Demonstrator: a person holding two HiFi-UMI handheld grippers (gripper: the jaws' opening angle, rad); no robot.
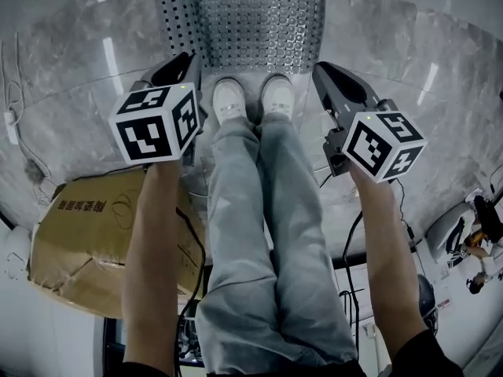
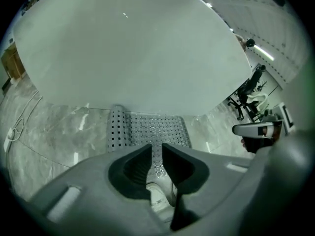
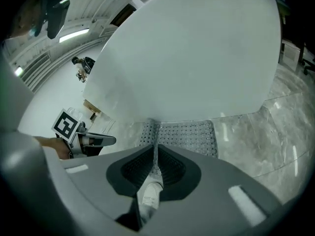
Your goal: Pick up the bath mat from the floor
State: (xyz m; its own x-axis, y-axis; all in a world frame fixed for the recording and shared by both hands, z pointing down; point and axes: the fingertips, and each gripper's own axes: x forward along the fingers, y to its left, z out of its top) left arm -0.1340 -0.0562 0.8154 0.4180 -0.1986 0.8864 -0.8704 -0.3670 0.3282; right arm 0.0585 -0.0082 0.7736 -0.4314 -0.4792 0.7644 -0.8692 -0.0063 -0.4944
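Note:
The grey bath mat [image 1: 259, 22] lies flat on the marble floor just past the person's white shoes [image 1: 229, 100], its left edge folded over. It shows beyond the jaws in the left gripper view [image 2: 147, 129] and the right gripper view [image 3: 189, 136]. My left gripper [image 1: 185, 63] hangs above the floor left of the shoes, its jaws a narrow gap apart and empty [image 2: 156, 149]. On the other side of the shoes, my right gripper [image 1: 326, 73] has its jaws parted by only a thin slit, with nothing in them [image 3: 154, 149]. Neither gripper touches the mat.
A cardboard box [image 1: 94, 234] sits on the floor at the lower left, and a cable [image 1: 16, 124] trails along the left edge. A white curved wall [image 2: 133, 58] rises behind the mat. Office chairs [image 2: 248, 90] stand far off to the right.

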